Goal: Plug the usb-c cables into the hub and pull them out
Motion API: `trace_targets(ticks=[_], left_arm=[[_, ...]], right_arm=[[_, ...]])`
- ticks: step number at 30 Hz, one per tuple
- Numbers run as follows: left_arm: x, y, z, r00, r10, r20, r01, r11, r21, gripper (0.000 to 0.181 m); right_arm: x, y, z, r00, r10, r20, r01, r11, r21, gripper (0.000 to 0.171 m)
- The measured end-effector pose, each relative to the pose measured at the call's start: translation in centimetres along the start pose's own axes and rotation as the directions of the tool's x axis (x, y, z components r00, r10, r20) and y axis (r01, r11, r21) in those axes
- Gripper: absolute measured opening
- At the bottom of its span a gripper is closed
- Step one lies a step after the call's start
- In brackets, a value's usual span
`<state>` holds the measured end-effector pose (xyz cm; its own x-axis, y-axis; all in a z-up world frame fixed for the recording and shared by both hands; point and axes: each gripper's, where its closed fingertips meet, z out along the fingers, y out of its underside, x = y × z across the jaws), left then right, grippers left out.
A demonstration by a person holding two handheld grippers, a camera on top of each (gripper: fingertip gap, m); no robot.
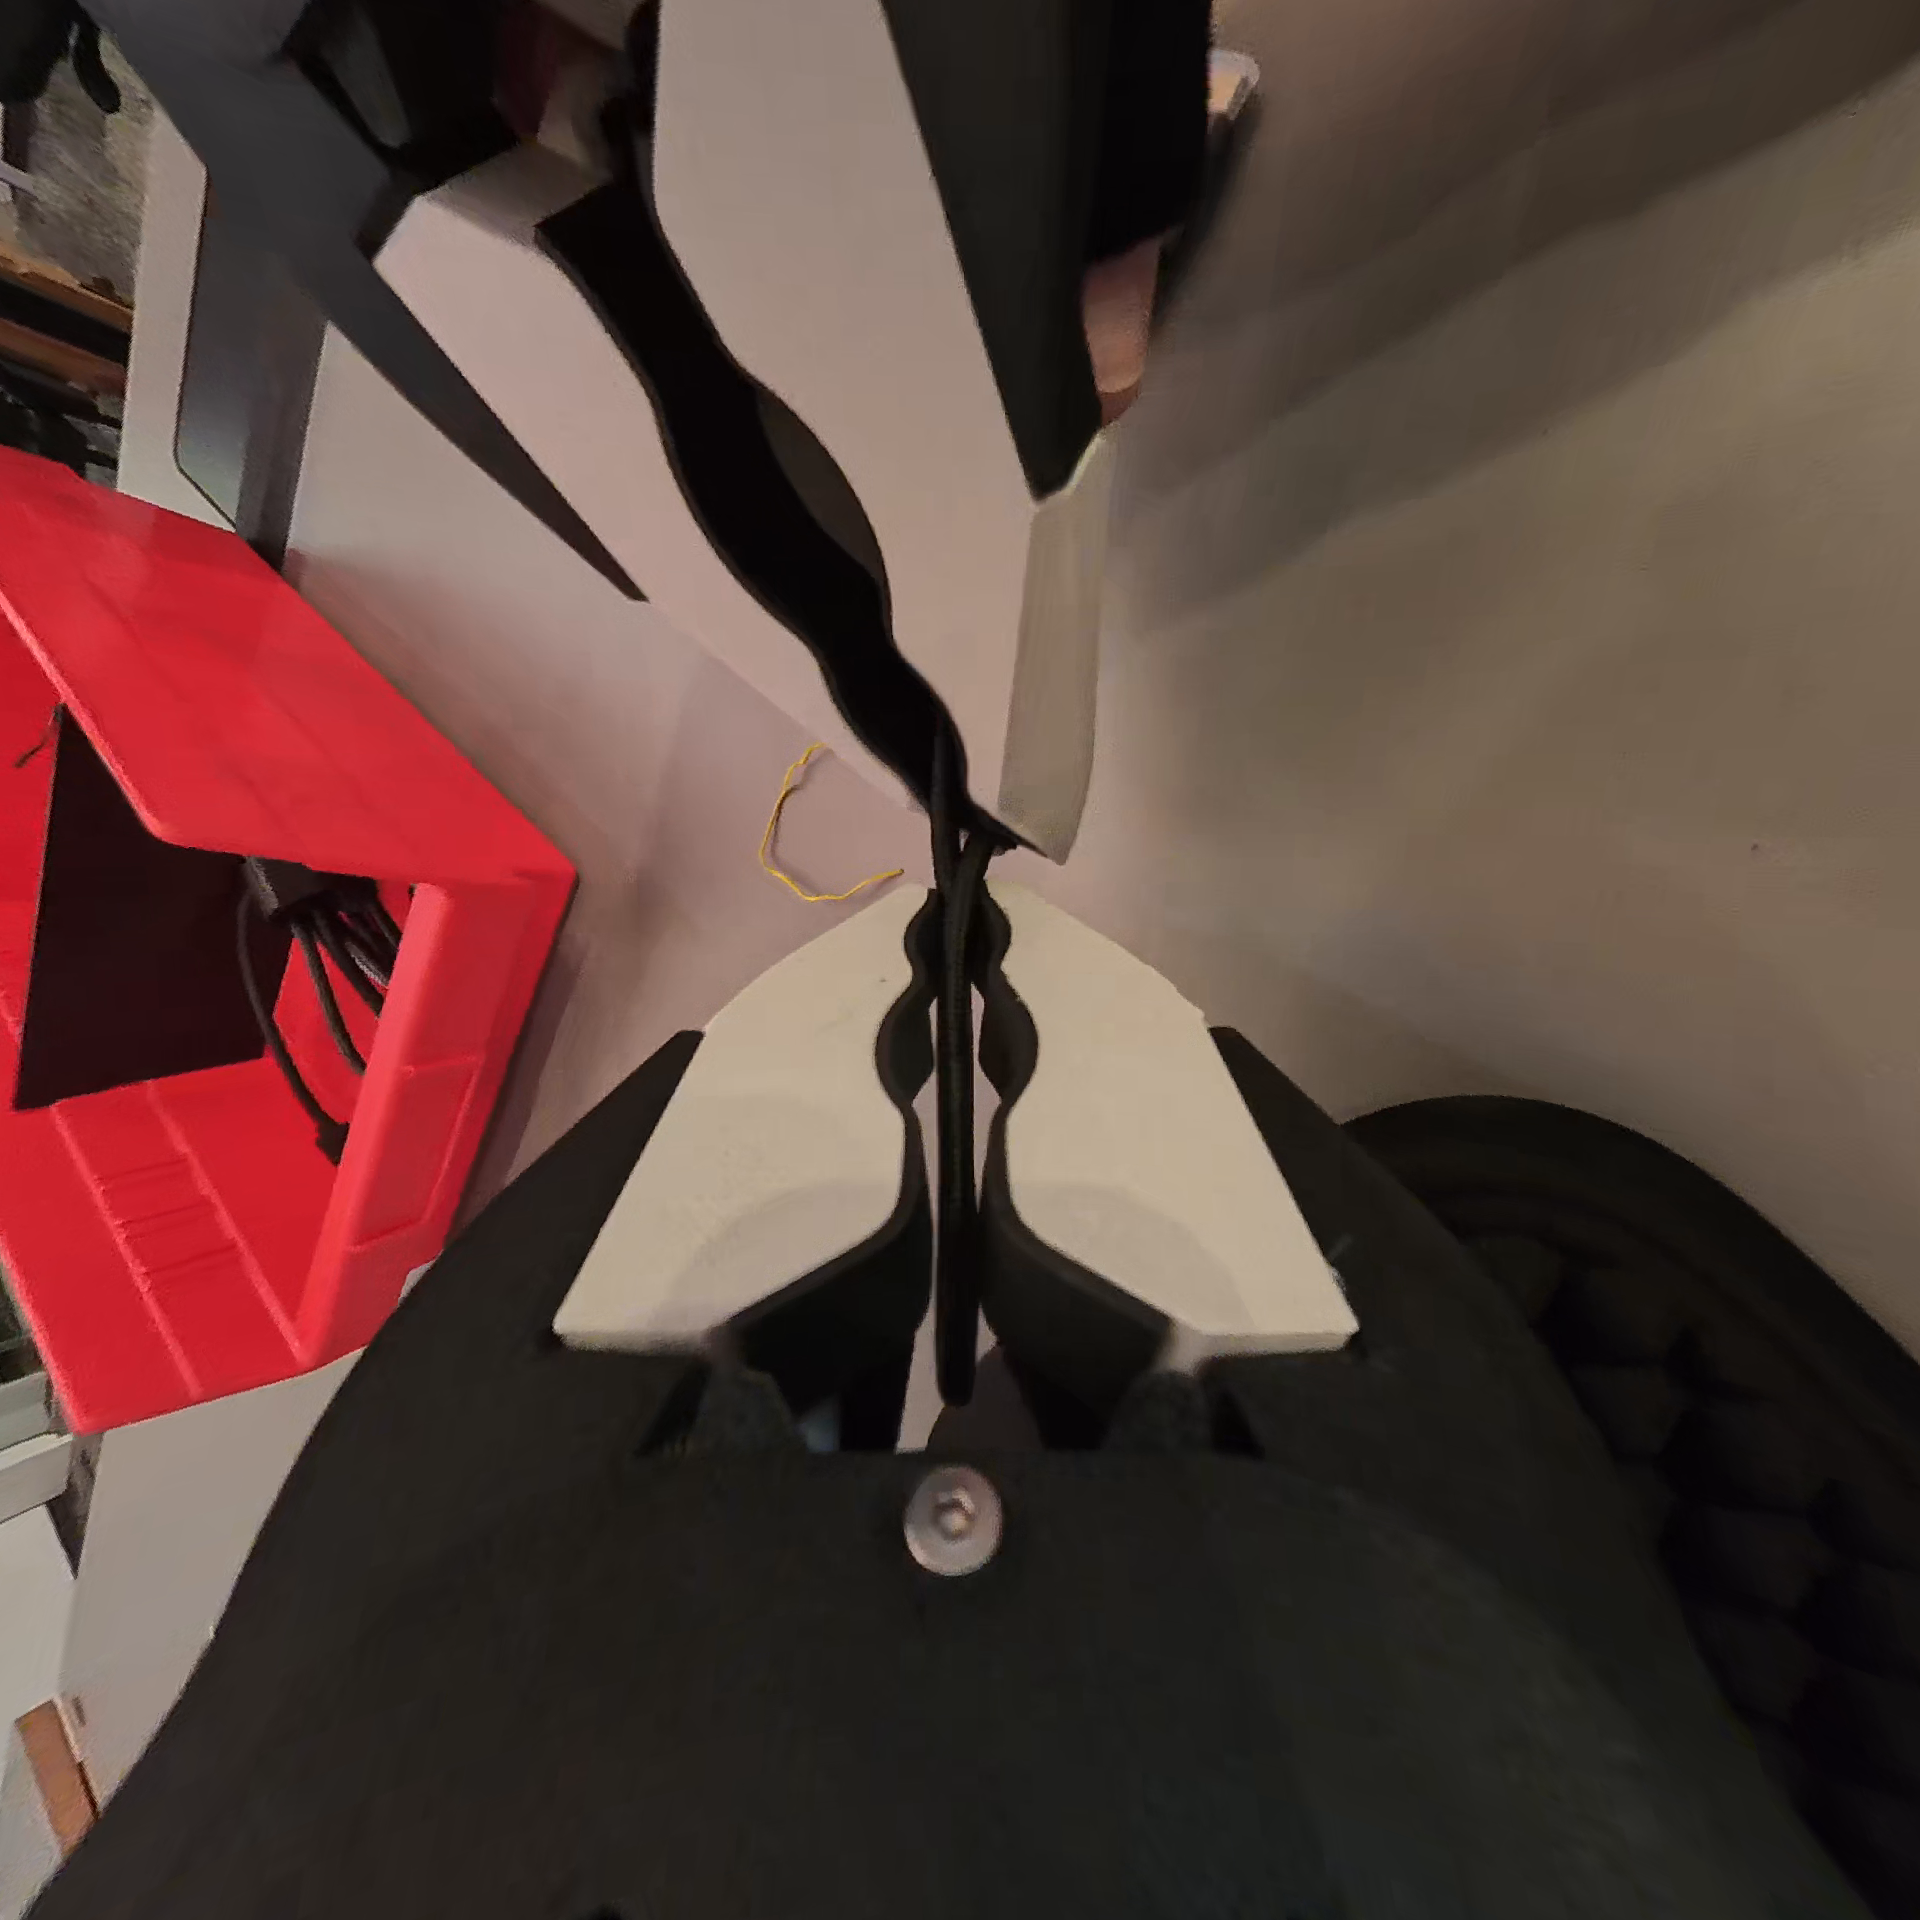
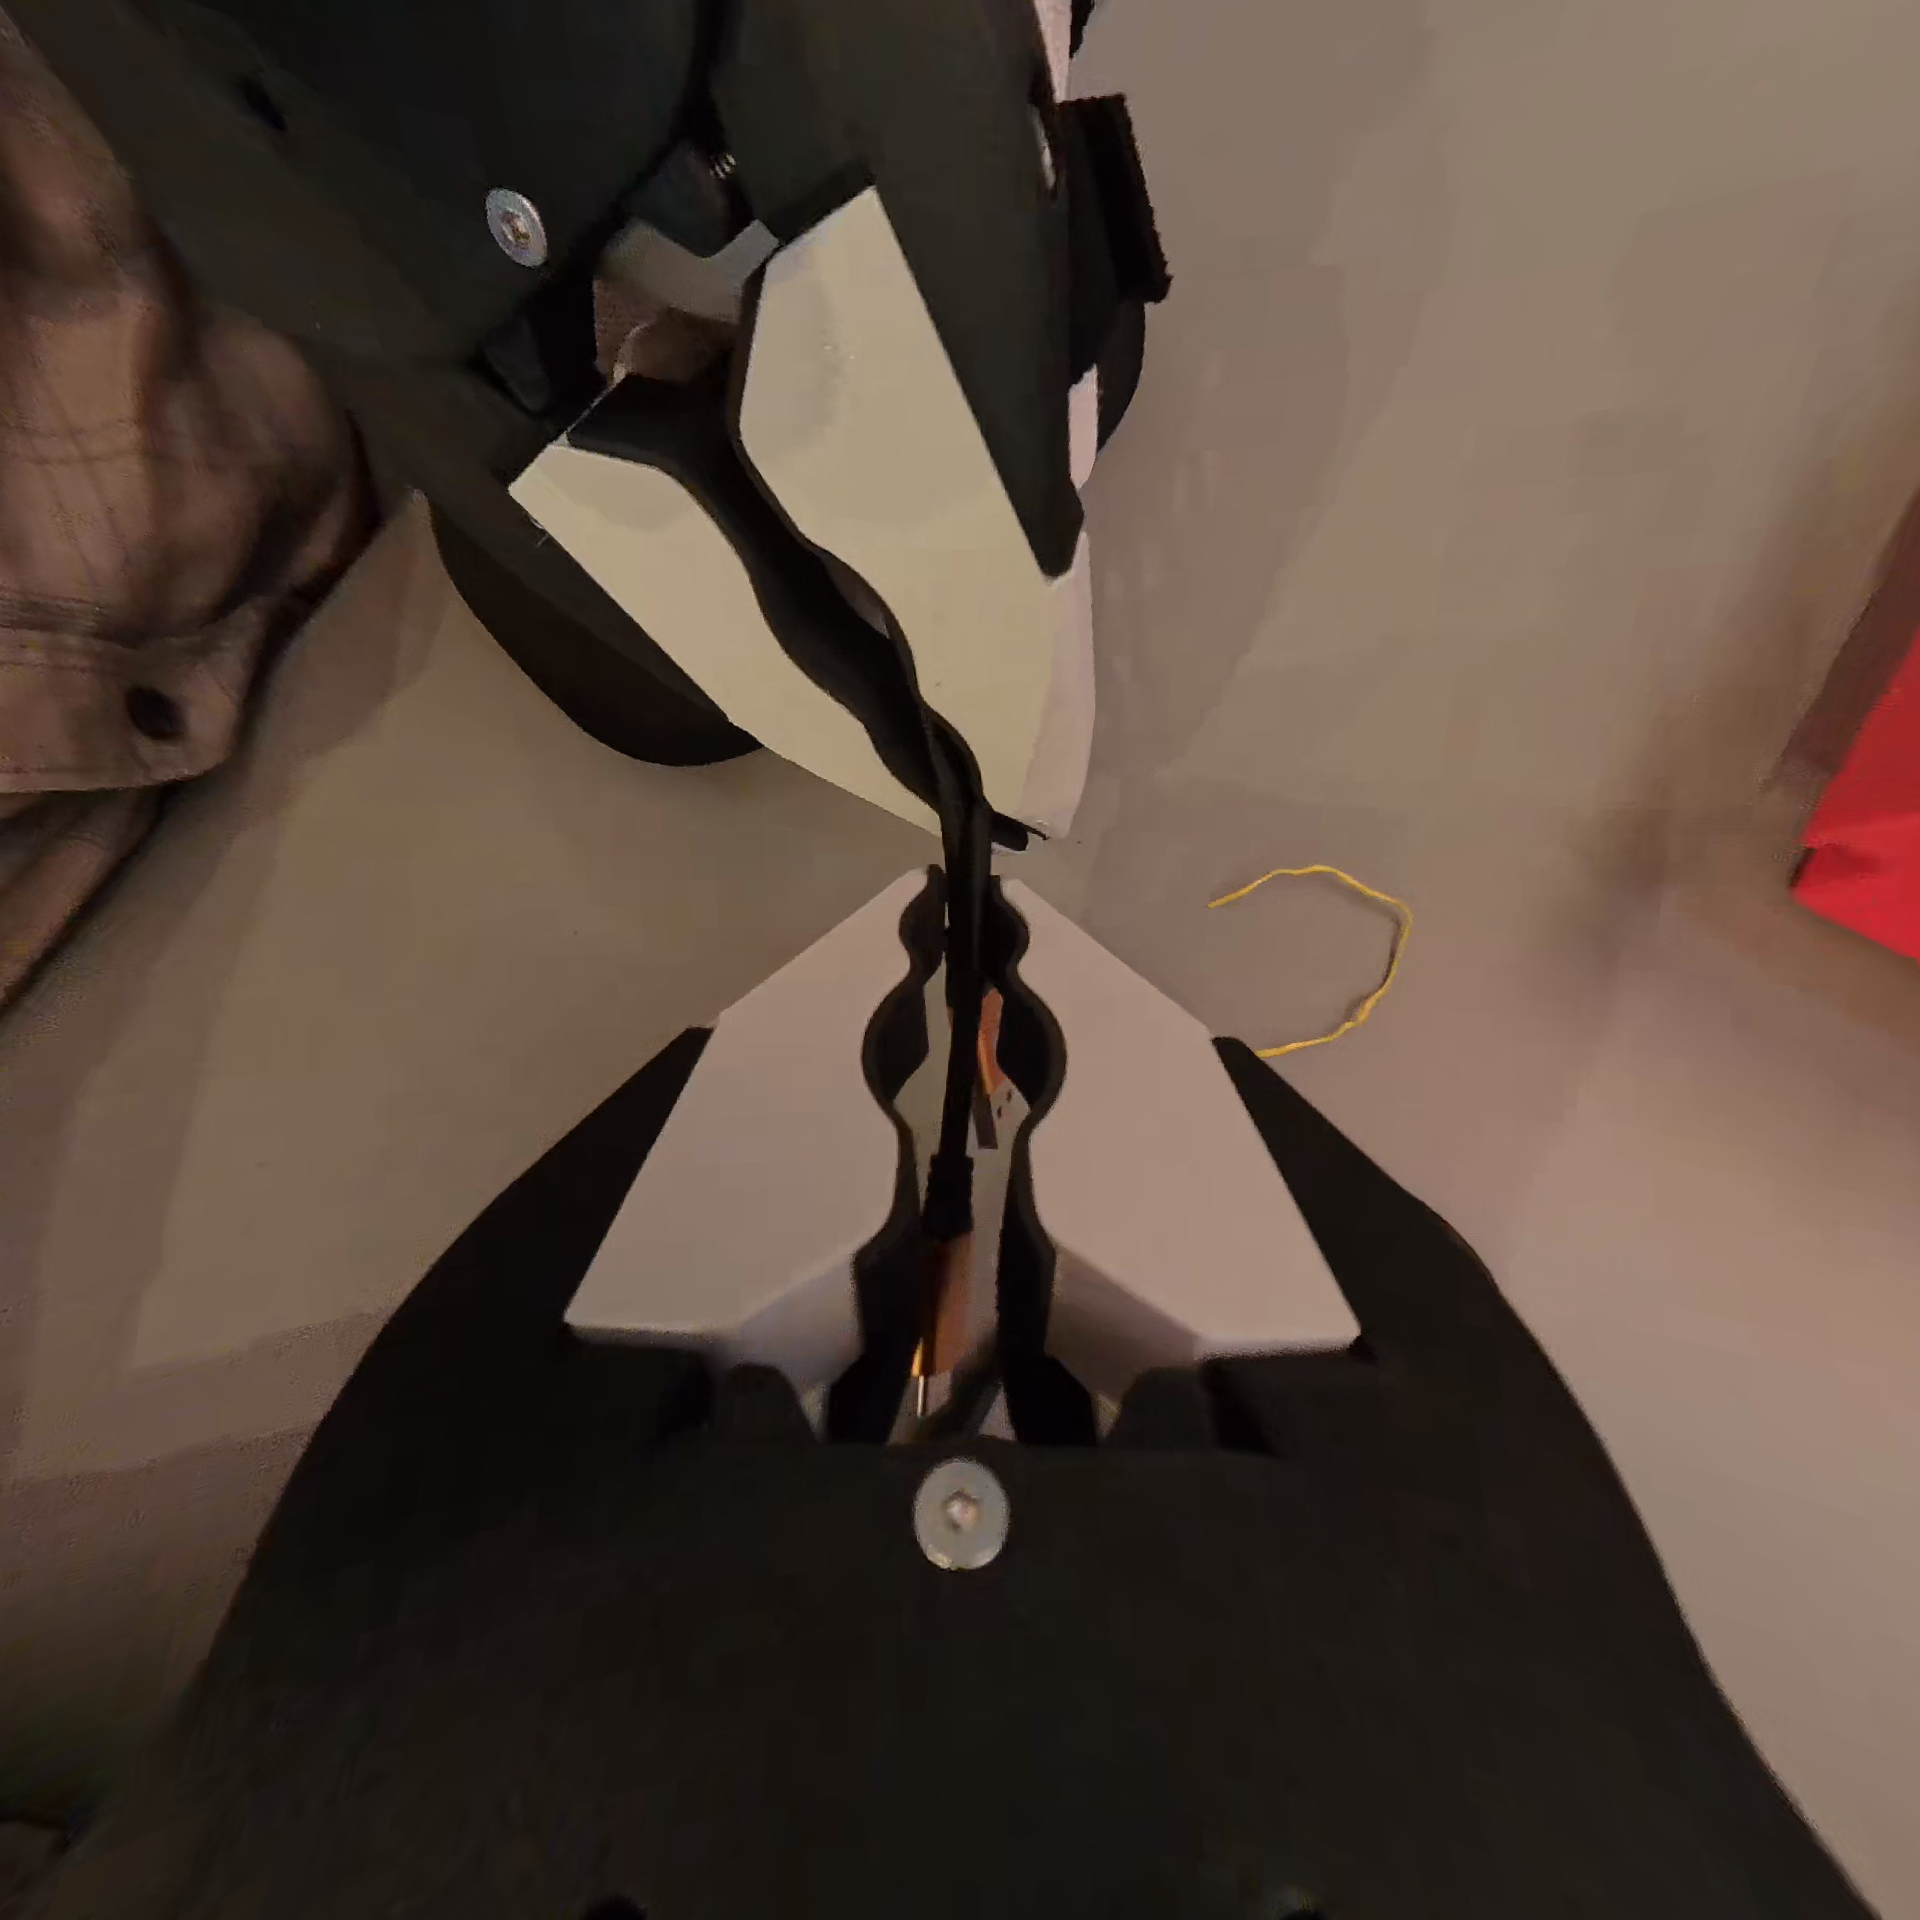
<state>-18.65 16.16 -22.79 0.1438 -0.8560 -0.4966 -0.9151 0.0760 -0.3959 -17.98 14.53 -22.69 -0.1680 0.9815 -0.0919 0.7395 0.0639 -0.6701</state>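
In the left wrist view my left gripper [image 1: 956, 909] is shut on a thin black usb-c cable [image 1: 951, 1122] that runs between its black pads. My right gripper [image 1: 1003, 831] comes down from above and meets it tip to tip, holding the same cable bundle. In the right wrist view my right gripper [image 2: 961, 899] is shut on the black cable [image 2: 954, 1060]. An orange-and-metal plug [image 2: 948, 1311] shows deep between its jaws. The left gripper [image 2: 1003, 821] reaches in from the top. I cannot make out the hub in either view.
A red plastic bin [image 1: 260, 790] holding several dark cables lies at the left; its corner shows in the right wrist view [image 2: 1870, 852]. A loose yellow wire [image 2: 1351, 935] lies on the pale table [image 1: 1507, 779]. A black round object [image 1: 1662, 1455] sits near the left gripper. A plaid sleeve [image 2: 125, 468] is at the left. Only a small space, under 4 cm, lies between the two pairs of fingers.
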Motion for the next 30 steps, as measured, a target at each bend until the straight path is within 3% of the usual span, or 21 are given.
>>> trace_targets(ticks=[7, 10, 13, 19, 30], left_arm=[[-0.1, -0.2, -0.3, 1.0, -0.022, -0.022, 0.022, 1.0, 0.013, 0.006], [-0.8, 0.4, -0.7, 0.998, -0.05, -0.033, 0.049, 0.999, -0.009, 0.032], [-1.8, 0.5, -1.7, 0.993, -0.108, -0.045, 0.11, 0.994, 0.025, 0.039], [-4.1, 1.3, -2.3, 0.953, -0.294, -0.077, 0.299, 0.953, 0.056, 0.035], [-3.4, 2.6, 3.4, 0.872, -0.477, -0.11, 0.47, 0.879, -0.082, 0.025]], right_arm=[[-0.2, -0.3, -0.4, 1.0, -0.009, 0.006, 0.009, 1.0, 0.012, 0.001], [0.2, 0.0, -1.1, 1.0, 0.005, -0.008, -0.005, 1.0, 0.022, 0.001], [1.0, 0.5, -2.2, 0.999, 0.029, -0.035, -0.028, 0.999, 0.038, 0.001], [2.5, 2.3, -4.8, 0.991, 0.05, -0.126, -0.05, 0.999, 0.004, 0.0], [3.7, 4.0, -7.8, 0.975, 0.095, -0.2, -0.096, 0.995, 0.002, 0.001]])
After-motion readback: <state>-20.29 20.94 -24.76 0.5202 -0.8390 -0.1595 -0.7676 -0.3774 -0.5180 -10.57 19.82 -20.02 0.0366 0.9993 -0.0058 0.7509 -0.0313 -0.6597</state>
